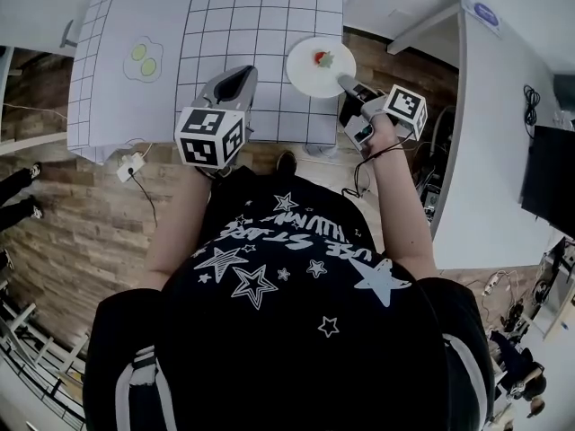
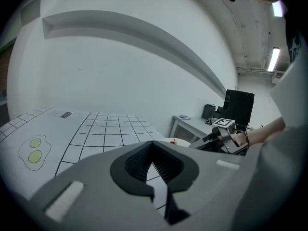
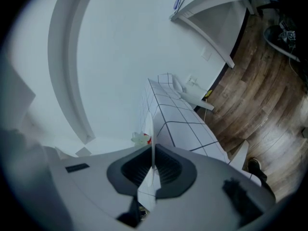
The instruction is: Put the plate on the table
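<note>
A round white plate (image 1: pixel 320 66) carrying a small red and green piece of food (image 1: pixel 322 58) is over the near right part of the gridded table (image 1: pixel 234 25). My right gripper (image 1: pixel 346 83) is shut on the plate's near rim. In the right gripper view the plate (image 3: pixel 152 138) shows edge-on as a thin white line between the jaws of the right gripper (image 3: pixel 152 170). Whether the plate touches the table I cannot tell. My left gripper (image 1: pixel 235 79) is shut and holds nothing, at the table's near edge left of the plate. In the left gripper view the left gripper (image 2: pixel 153 146) points over the grid, with the plate (image 2: pixel 175 141) beyond it.
A drawing of two fried eggs (image 1: pixel 144 58) marks the table's left part. A white side desk (image 1: pixel 503 106) with a black monitor (image 1: pixel 548 178) stands to the right. On the wooden floor near the table's front lies a white power strip (image 1: pixel 131 165) with a cable.
</note>
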